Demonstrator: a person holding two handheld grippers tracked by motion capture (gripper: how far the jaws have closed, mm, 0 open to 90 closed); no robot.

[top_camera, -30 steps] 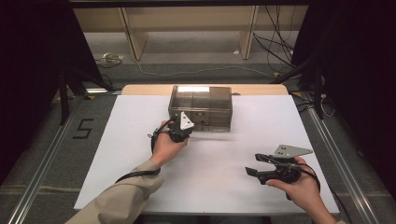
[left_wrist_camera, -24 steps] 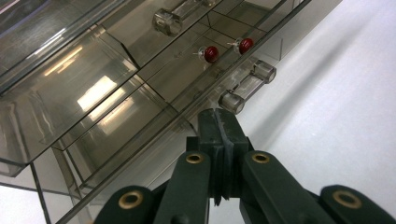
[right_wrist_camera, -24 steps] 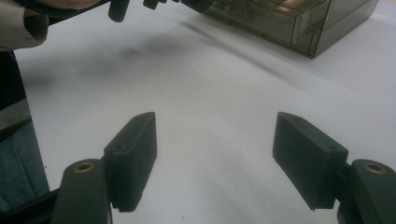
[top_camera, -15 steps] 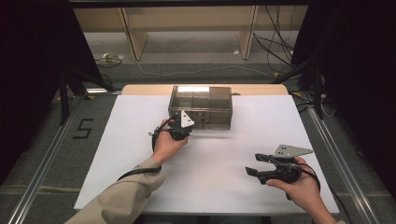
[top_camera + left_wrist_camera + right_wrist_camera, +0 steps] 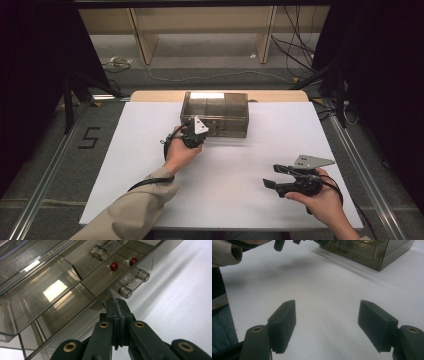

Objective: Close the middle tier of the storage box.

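The clear box (image 5: 216, 114) with little drawers sits at the far middle of the white table (image 5: 125, 165). Through its smoky front I see two red pins (image 5: 114, 266) inside and a clear drawer handle (image 5: 133, 283) sticking out. My left gripper (image 5: 117, 305) is right at the box front, just below that handle, its jaws pressed together with nothing between them. I think the tips touch the box, but I can't be sure. I judge I'm lining up on a drawer. Next, the jaws must spread and close on the handle. My right gripper (image 5: 327, 325) waits near me, jaws spread wide, holding nothing.
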